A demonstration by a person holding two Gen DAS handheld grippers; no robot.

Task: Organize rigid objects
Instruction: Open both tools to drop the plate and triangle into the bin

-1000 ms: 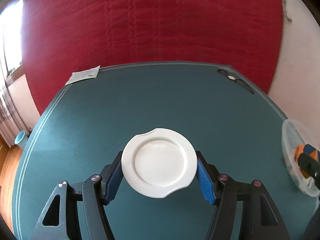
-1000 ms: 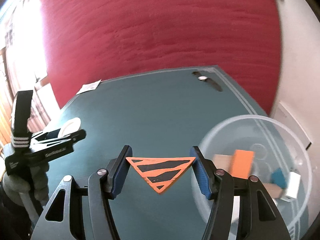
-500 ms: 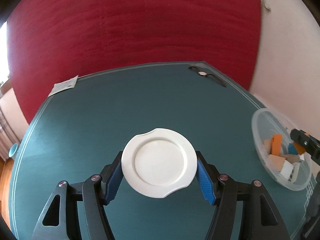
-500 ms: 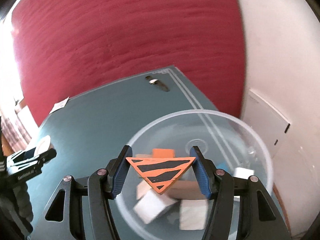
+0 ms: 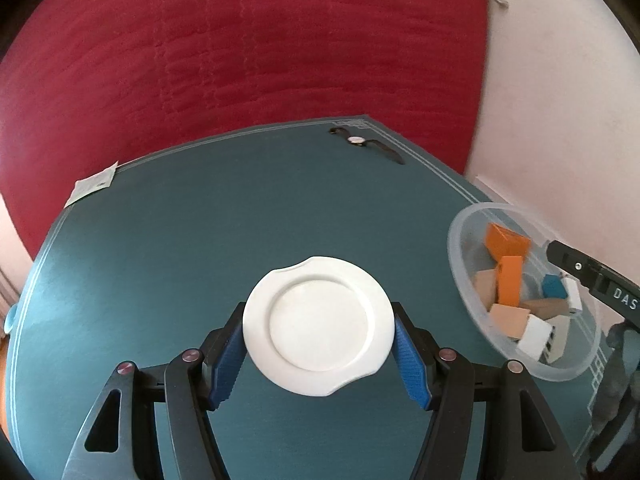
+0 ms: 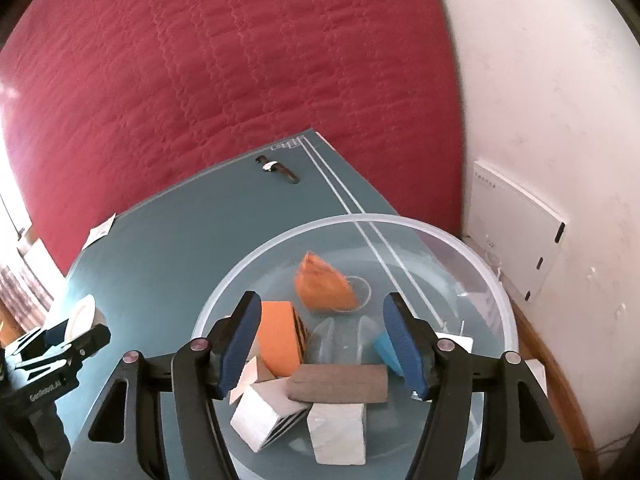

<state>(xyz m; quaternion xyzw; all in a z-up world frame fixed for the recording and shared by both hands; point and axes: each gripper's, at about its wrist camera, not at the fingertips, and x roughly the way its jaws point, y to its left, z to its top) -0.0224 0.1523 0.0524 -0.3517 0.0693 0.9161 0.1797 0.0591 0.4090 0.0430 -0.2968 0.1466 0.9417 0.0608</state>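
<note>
Most of the sorting looks done: the clear plastic bowl (image 6: 496,280) at the right edge of the green table (image 5: 200,240) already holds a heap of blocks: orange, white, tan, brown and a blue one. The right gripper (image 6: 324,344) hangs over the bowl and its jaws have just been opening; nothing sits between the blue pads, and a blurred orange piece (image 6: 324,286) is in the bowl beyond them, either falling or just landed, I cannot tell which. The orange block with black stripes (image 6: 280,338) leans near the left pad, not touching as far as I can see.

Left to do: the white plate (image 5: 318,326), clamped by its rim in the left gripper (image 5: 320,344) above the table, well apart from the bowl. It presumably still needs a place.

Hard to make out: the bowl's near side is cut off in the right view, so the count of blocks is unsure. A wristwatch (image 5: 362,142) and a paper slip (image 5: 92,186) lie at the far edge; whether they count for the task I cannot tell.
</note>
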